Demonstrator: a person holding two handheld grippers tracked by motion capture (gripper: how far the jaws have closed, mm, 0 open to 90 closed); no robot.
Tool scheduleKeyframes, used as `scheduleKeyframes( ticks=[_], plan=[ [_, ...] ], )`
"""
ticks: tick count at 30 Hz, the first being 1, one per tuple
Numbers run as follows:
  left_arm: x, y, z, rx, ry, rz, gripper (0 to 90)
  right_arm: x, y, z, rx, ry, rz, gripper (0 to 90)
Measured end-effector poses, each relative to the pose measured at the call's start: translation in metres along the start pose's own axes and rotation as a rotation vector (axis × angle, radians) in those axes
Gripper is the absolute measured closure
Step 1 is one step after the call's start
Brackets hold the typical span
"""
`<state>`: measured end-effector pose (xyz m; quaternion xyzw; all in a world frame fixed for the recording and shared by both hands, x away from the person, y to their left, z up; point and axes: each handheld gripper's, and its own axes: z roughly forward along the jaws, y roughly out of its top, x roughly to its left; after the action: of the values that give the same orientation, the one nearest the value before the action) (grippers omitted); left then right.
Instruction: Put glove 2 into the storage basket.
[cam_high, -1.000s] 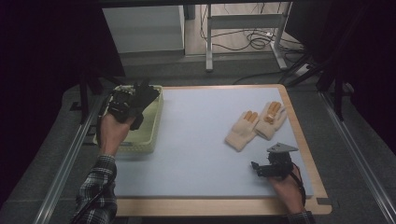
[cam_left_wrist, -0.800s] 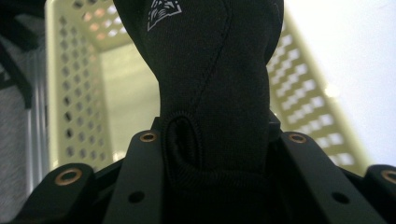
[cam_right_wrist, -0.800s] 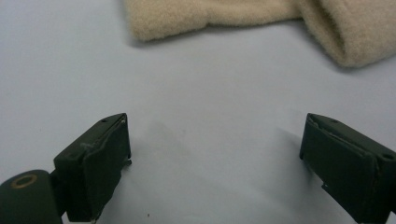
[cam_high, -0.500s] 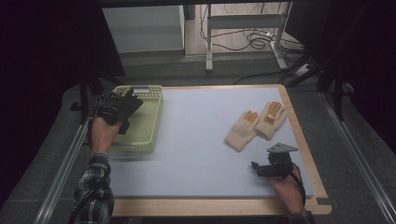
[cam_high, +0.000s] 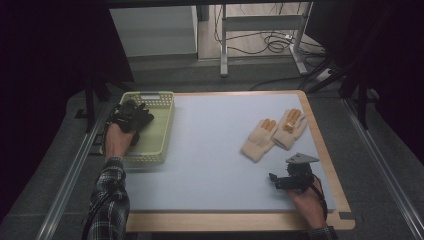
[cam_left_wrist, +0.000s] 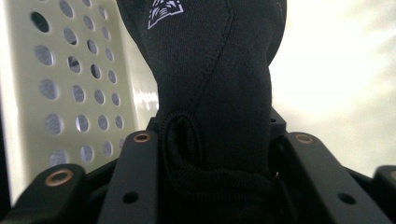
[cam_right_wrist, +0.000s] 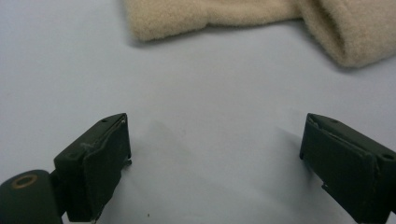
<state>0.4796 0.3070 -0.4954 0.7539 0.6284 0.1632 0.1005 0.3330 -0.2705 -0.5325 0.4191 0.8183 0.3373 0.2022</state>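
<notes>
Over the pale yellow-green perforated basket at the left edge of the blue-grey mat, the left gripper is carrying one black glove. From above, the dark fabric is bunching around the gripper's front, above the basket's inside. Seen from the left gripper view, the glove is standing up between the two black jaws, with a stitched seam and a small white printed mark on it, and the basket's wall of round holes is rising just behind it on the left. The jaws have just been opening a little, yet the cloth is still sitting between them and filling the gap; whether the pads are still pressing it I cannot tell for sure.

Near the table's front right corner, the right gripper is resting low over the mat, its jaws standing wide apart with only bare mat between them. Two cream knitted gloves with orange finger pads are lying side by side, touching, a short way beyond it. Their cuffs are showing at the top of the right gripper view.

One basket, one black glove and two cream gloves are lying within the wooden-rimmed table.
</notes>
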Motion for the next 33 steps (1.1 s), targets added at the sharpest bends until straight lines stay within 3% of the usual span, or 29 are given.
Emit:
scheduleKeyframes(
  ticks=[3,6,10,12,17,19,23,26,29,30,33],
  plan=[
    [0.000,0.001,0.002,0.009,0.022,0.010,48.2,0.000,0.000,0.000,0.000,0.000,0.000,8.5],
    [-0.003,0.000,0.001,0.011,0.075,0.049,31.9,0.000,0.000,0.000,-0.001,0.000,-0.001,8.5],
    [0.000,-0.001,-0.006,0.001,0.052,0.042,15.6,0.000,0.000,0.000,0.000,0.000,0.000,8.5],
    [0.003,-0.003,-0.010,-0.013,0.019,0.029,11.2,0.000,0.000,0.000,0.000,0.000,-0.001,8.5],
    [0.009,-0.009,-0.017,-0.032,-0.045,0.007,6.4,0.000,0.000,0.000,0.000,0.000,0.000,8.5],
    [0.010,-0.012,-0.017,-0.031,-0.049,0.007,4.6,0.000,0.000,0.000,0.000,-0.001,-0.001,8.5],
    [0.015,-0.017,-0.017,-0.033,-0.098,0.000,3.1,0.000,0.000,0.000,0.000,-0.001,-0.001,8.4],
    [0.017,-0.019,-0.017,-0.031,-0.110,-0.010,3.9,0.000,0.000,0.000,0.000,-0.001,-0.001,8.5],
    [0.017,-0.020,-0.018,-0.034,-0.095,-0.012,6.2,0.000,0.000,0.000,0.000,-0.001,-0.001,8.5],
    [0.016,-0.020,-0.018,-0.033,-0.084,-0.010,10.0,0.000,0.000,0.000,0.000,-0.001,-0.001,8.4],
    [0.013,-0.020,-0.012,0.009,-0.065,0.011,34.4,0.000,0.000,0.000,0.000,-0.001,-0.001,8.4]
  ],
)
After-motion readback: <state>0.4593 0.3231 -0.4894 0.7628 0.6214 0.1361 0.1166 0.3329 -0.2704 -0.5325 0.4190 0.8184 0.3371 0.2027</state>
